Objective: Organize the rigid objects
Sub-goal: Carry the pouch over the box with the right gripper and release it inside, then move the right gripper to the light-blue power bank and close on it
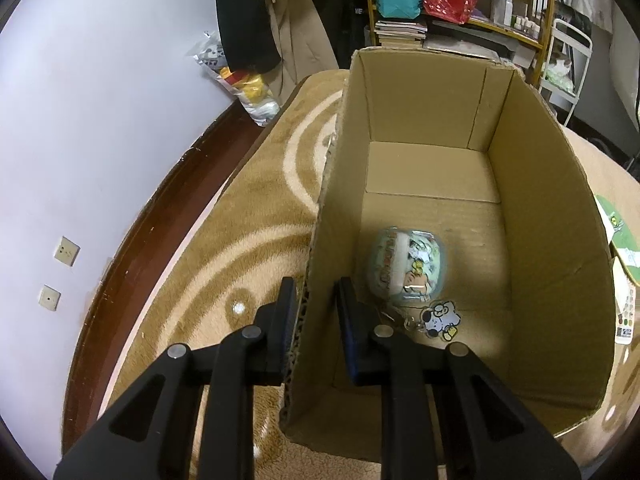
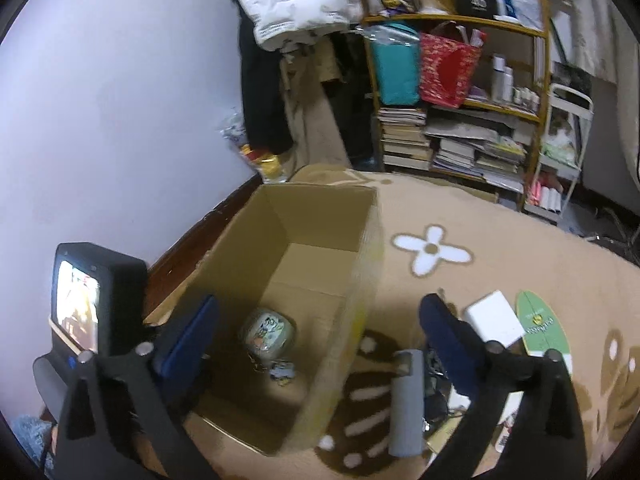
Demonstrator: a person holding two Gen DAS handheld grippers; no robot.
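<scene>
An open cardboard box stands on the rug. Inside it lie a round clear capsule with cartoon prints and a flat cartoon keychain charm. My left gripper straddles the box's left wall, one finger outside and one inside, shut on the cardboard. In the right wrist view the same box holds the capsule and the charm. My right gripper hangs wide open above the box's right wall, holding nothing. Beside the box lie a grey bar-shaped object, a white block and a green oval card.
The tan patterned rug spreads to the right. A shelf with books, bags and bottles stands at the back. Hanging clothes and a plastic bag are by the white wall. A dark baseboard runs along the left.
</scene>
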